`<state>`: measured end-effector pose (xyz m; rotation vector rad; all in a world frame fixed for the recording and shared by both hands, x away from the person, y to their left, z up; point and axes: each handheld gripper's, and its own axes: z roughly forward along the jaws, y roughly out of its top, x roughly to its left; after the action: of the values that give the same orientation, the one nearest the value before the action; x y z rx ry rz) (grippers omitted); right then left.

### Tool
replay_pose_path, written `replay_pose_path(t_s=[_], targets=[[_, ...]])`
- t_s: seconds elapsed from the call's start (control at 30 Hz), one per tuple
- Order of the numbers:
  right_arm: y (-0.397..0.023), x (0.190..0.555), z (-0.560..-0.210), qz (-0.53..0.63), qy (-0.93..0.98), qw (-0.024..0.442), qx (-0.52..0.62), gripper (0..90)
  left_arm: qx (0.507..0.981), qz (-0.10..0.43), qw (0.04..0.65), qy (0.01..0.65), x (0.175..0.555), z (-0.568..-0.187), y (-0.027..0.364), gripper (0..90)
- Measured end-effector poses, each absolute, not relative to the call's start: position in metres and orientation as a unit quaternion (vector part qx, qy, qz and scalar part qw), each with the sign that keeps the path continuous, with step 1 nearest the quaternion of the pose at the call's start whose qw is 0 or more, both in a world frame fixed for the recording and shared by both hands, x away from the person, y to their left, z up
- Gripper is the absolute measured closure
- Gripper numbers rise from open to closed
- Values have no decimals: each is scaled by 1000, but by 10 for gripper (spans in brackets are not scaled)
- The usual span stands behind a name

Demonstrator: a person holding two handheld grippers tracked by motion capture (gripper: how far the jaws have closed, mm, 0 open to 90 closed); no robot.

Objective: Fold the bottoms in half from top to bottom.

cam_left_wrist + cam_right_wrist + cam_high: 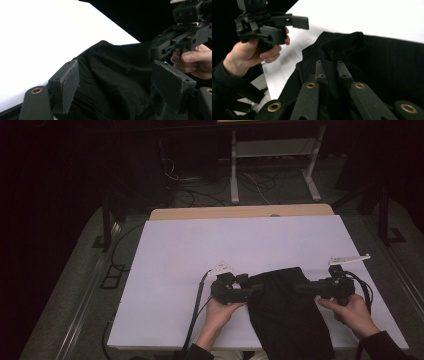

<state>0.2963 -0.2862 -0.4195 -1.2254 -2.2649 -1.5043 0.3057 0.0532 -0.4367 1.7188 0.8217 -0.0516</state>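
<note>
smooth white table (190, 250), soft rumpled black cloth (287, 315), right gripper (302, 287) pinching it

No readable text, label, brand, number or sign on anything here.

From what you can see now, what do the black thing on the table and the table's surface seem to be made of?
The black cloth looks like soft woven or knit fabric, matte: it lies in folds and creases and gives no shine. The table top seems a hard, smooth white board, perhaps laminate; a pale wood-coloured edge shows at its far side.
</note>
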Motion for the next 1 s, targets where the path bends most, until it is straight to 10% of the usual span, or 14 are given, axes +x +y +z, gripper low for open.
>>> replay_pose_path(t_s=[1.0], targets=[[-280, 270, -440, -448, -802, 115, -378, 767, 740, -21, 575, 349, 306, -440, 49, 229]])
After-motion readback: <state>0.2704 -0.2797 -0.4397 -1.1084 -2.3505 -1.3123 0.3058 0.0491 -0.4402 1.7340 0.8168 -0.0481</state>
